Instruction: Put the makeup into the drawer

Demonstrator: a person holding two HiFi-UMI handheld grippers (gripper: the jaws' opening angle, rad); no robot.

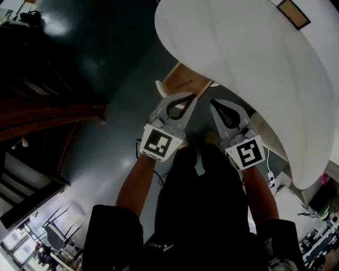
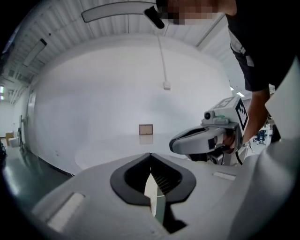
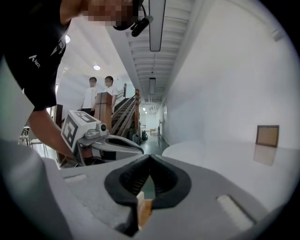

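A wide white round bench (image 1: 249,69) was seen on the right of the head view, above a dark, shiny floor (image 1: 106,63). Wooden stairs (image 1: 47,114) were seen at the far left. The person (image 1: 206,211) in a black shirt was seen from above, with both forearms stretched out in front of the body.

The left claw (image 1: 193,95) and the right claw (image 1: 212,101) were held side by side, near each other but not touching, close to the edge of the bench. In the left gripper view the jaws of the left claw (image 2: 150,154) were closed together at the tips, and nothing was clamped between them. In the right gripper view the jaws of the right claw (image 3: 150,157) were also closed tip to tip, with nothing between them.

Two people (image 3: 100,93) were seen standing far behind, beside the stairs.

A small brown-framed thing (image 1: 293,13) was placed on the far part of the bench, well apart from both claws. It could not be told whether it was the drawer. The makeup could not be made out in any view.
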